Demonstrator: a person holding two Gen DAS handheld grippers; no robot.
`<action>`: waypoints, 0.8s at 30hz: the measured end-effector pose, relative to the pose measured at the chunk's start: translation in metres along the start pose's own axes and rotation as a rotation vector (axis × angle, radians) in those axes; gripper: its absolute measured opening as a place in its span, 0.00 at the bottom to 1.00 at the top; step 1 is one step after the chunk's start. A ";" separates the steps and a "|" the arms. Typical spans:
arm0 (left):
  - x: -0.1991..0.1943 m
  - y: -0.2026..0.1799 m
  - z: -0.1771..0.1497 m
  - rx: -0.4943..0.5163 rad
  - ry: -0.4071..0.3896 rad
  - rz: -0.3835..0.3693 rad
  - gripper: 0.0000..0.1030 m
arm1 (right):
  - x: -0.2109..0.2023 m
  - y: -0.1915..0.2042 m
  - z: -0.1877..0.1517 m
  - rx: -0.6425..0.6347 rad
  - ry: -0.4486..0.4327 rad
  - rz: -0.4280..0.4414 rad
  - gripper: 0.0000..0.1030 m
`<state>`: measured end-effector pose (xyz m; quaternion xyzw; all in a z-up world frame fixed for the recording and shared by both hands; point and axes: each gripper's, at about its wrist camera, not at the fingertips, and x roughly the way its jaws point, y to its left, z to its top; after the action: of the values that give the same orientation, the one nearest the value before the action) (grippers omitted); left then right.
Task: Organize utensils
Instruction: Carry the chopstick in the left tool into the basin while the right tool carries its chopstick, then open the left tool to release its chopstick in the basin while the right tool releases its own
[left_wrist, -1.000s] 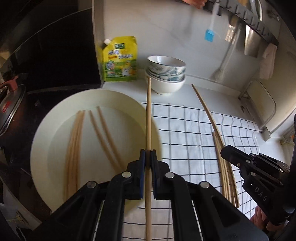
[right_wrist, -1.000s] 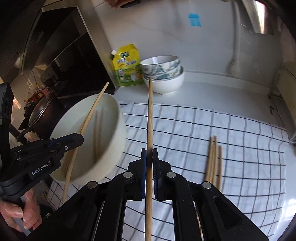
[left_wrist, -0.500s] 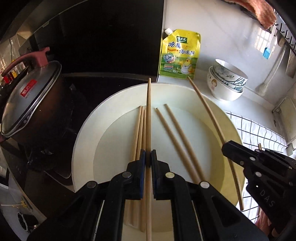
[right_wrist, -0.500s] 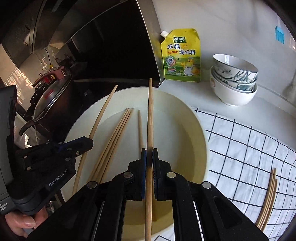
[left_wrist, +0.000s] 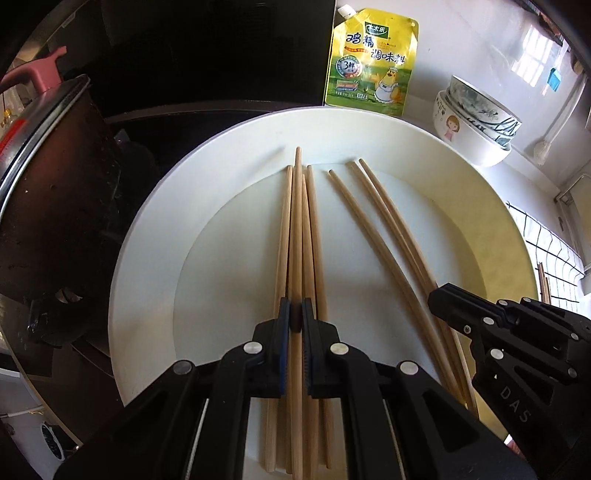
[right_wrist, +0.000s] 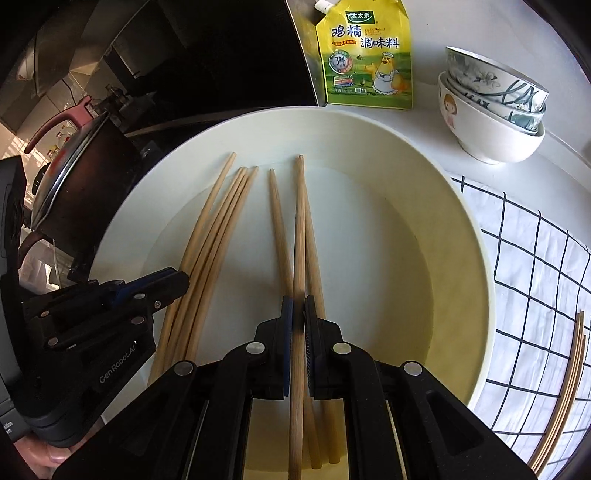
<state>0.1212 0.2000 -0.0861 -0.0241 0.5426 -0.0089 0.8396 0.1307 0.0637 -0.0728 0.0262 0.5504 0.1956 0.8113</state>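
Observation:
A large white plate holds several wooden chopsticks. My left gripper is shut on one chopstick, held low over a bunch of chopsticks lying on the plate. My right gripper is shut on another chopstick, low over the same plate, beside two loose chopsticks. Each gripper shows in the other's view: the right one at the plate's right, the left one at its left.
A yellow seasoning pouch and stacked bowls stand behind the plate. A pot with a lid sits on the dark stove at left. A checked cloth at right carries a few more chopsticks.
Both grippers have carried their chopsticks leftward from over the checked cloth to over the plate and lowered them close to the chopsticks lying there.

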 end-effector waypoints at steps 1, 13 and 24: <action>0.000 0.001 0.000 -0.001 0.002 0.000 0.08 | 0.000 0.000 0.000 0.002 0.001 -0.003 0.06; -0.019 0.010 0.004 -0.026 -0.039 -0.005 0.39 | -0.021 -0.003 -0.003 0.006 -0.031 -0.038 0.07; -0.046 0.014 -0.008 -0.028 -0.078 -0.009 0.39 | -0.049 0.006 -0.023 -0.007 -0.065 -0.046 0.09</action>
<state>0.0945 0.2152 -0.0480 -0.0387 0.5095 -0.0039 0.8596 0.0926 0.0486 -0.0368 0.0172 0.5234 0.1779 0.8331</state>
